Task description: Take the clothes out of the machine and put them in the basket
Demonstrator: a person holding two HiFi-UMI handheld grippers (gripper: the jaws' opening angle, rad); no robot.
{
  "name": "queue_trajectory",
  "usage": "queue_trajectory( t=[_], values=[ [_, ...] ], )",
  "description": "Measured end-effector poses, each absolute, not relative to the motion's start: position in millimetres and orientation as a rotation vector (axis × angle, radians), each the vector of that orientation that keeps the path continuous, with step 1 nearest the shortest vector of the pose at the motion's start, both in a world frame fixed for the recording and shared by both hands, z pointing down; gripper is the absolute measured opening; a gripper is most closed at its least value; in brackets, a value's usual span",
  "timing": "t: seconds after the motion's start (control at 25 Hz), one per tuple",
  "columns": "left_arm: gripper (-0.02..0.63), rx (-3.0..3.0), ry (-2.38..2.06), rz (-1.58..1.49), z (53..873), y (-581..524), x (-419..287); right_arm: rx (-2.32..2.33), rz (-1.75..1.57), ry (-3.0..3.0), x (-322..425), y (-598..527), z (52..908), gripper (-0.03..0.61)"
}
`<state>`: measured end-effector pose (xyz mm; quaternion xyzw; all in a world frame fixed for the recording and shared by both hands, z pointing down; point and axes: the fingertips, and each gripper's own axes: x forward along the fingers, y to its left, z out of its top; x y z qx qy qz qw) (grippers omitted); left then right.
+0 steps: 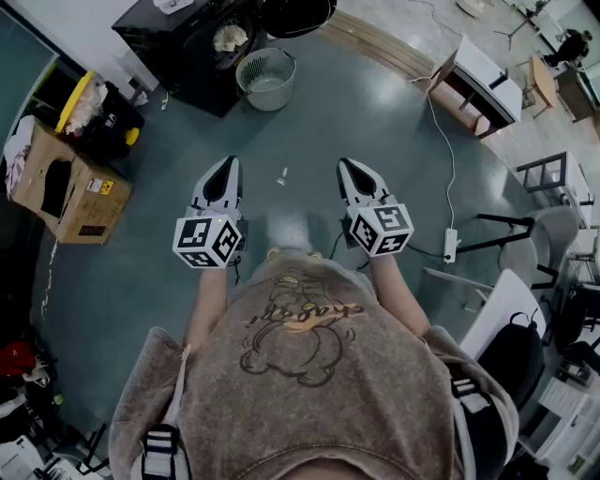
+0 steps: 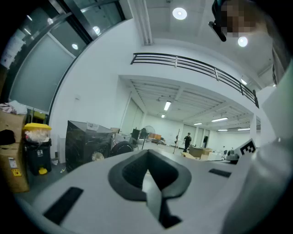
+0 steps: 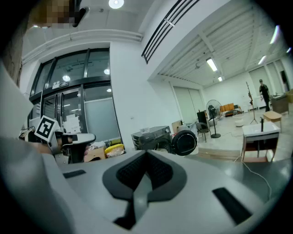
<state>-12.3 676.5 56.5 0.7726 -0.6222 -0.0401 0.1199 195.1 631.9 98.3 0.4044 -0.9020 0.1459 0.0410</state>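
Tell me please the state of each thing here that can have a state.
washing machine door: open
clothes: inside the washing machine
basket: upright, looks empty
left gripper: shut, holds nothing
right gripper: shut, holds nothing

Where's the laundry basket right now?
In the head view the basket stands at top centre, on the floor just right of the black machine.

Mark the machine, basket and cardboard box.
machine (image 1: 187, 67), head view, dark body.
basket (image 1: 272, 101), head view, outer wall.
box (image 1: 94, 211), head view, side face.
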Motion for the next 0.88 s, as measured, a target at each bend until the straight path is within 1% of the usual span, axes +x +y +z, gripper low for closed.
queue_trajectory(
  t=[0.52,0.88],
  values=[
    [0.008,2.302,-1.76,-0.078,62.2,662.2,-31.1,1.295,0.479,-2.753,174.8,628.5,101.7,-0.003],
    [0.008,2.368,-1.664,-0.059,72.6,627.9,-47.3,1.362,0.469,-2.72,154.0,606.8,110.8,-0.002]
  ],
)
